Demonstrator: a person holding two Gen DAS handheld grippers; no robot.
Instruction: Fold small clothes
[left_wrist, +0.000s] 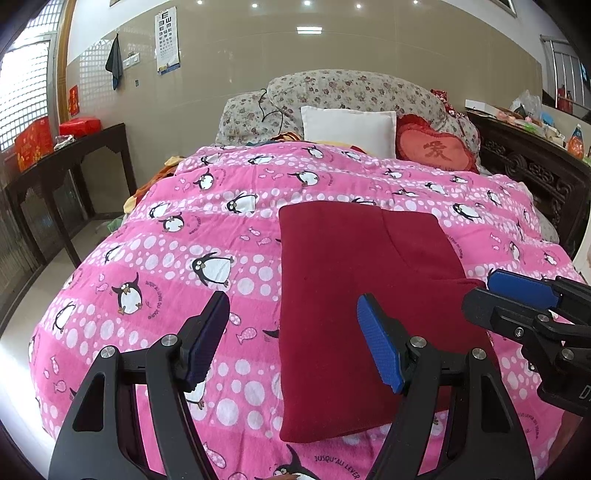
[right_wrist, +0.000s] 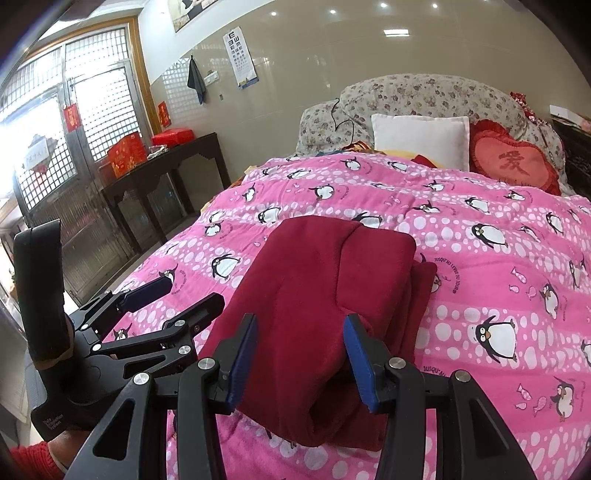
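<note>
The red cloth is lying lengthwise straight ahead of the right claw, whose jaws are standing apart astride its near end, nearer than the equally parted left claw.

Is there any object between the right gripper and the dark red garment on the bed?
No. The right gripper is open, with the folded dark red garment directly between and ahead of its fingers. Nothing visible stands between them on the pink blanket.

beige tiled wall, eye chart, dark wooden side table, bright latticed window, ceiling spotlights
</note>
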